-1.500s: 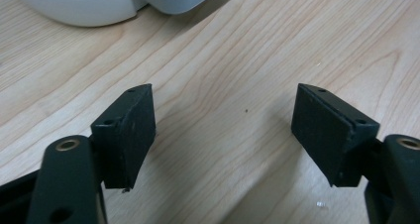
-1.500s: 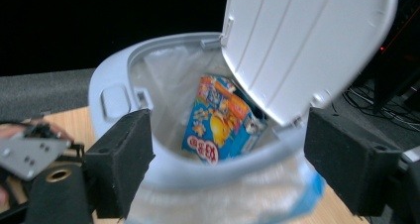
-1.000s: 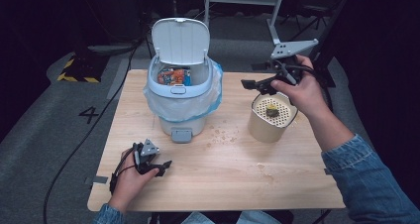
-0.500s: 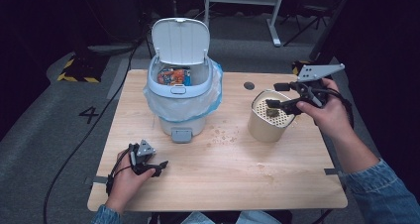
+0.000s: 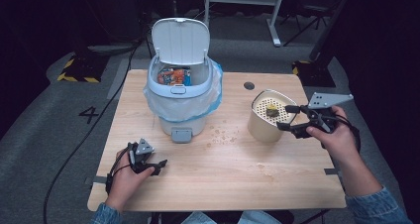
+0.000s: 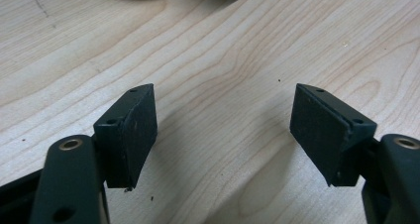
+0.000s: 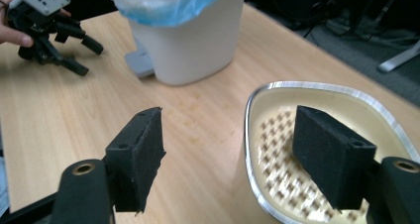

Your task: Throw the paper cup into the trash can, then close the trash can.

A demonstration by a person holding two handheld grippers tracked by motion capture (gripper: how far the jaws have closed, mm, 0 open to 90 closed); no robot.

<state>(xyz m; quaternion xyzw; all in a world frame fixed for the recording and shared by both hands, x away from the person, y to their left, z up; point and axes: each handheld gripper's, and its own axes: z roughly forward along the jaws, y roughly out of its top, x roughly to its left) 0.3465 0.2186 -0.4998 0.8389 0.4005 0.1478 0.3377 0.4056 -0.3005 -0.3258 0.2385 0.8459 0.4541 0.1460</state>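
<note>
While the bin [image 5: 183,116] stands at the back middle of the surface [image 5: 223,184] with its lid [image 5: 179,40] tipped up, it is ready to take rubbish. A white and blue bag [image 5: 214,92] hangs over its rim so the mess stays inside.

To the right of the bin, a little nearer the person, stands the cream pot [image 5: 261,131]. Its top has lots of small holes. The right claw [image 5: 283,117] is at the side of the pot far from the bin. Its jaws have just been opening. 1 jaw is over the holes and 1 is outside, so the pot's rim sits between them, but the pads do not press on it yet. I think the claw is set like this so it can pinch the rim, lift the pot and tip it into the bin.

In front of the bin and to its left, the left claw [image 5: 159,167] rests low over the surface, spread wide and gripping nothing. It looks like it is waiting.

Now the count: 1 bin, 1 pot, 2 claws. 1 small dark and yellow scrap [image 5: 272,111] lies on the pot's holes. 1 orange and blue packet [image 5: 173,76] shows inside the bin. Too many crumbs [image 5: 220,135] to count lie between the bin and the pot.
</note>
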